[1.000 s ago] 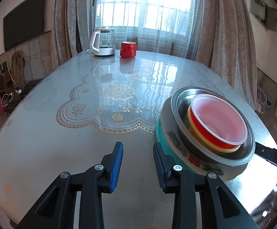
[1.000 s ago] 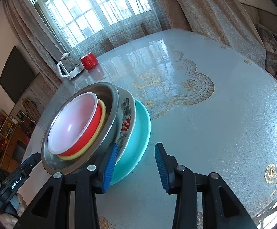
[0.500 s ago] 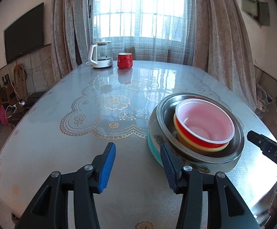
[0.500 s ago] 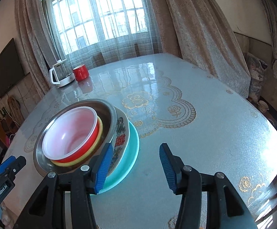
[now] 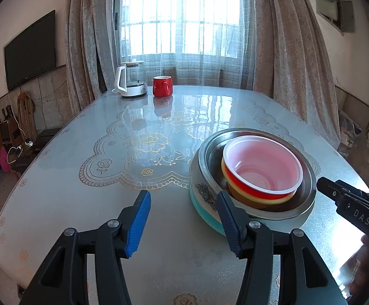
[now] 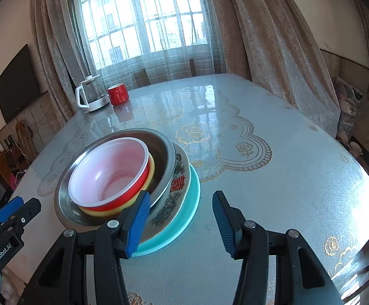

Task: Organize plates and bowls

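Left wrist view: left gripper jaws wide, holding nothing, hovering over the desk just beside the stack. A second ago the jaws were narrower and the right finger sat close against the stack's rim; since then the view has lifted and pulled back, and the gap has widened. Stack, bottom to top: teal plate, patterned plate, steel bowl, yellow bowl, red bowl, white translucent bowl on top. Nested and sitting on the near right part of the desk. Right gripper shows at the right edge of this view; its jaws can't be read from here. Kettle and red mug sit at the far end, well apart from the stack.

Right wrist view: right gripper jaws also wide and empty, opened further than a second ago. Left finger overlaps the stack's near edge in the picture; contact can't be told. The view has levelled out and backed off, so the stack now reads flat on the desk instead of tilted.

Read: both tools have let go and are retreating. Everything visible is nested in one pile, nothing loose elsewhere on the desk. Task looks done or very nearly so.
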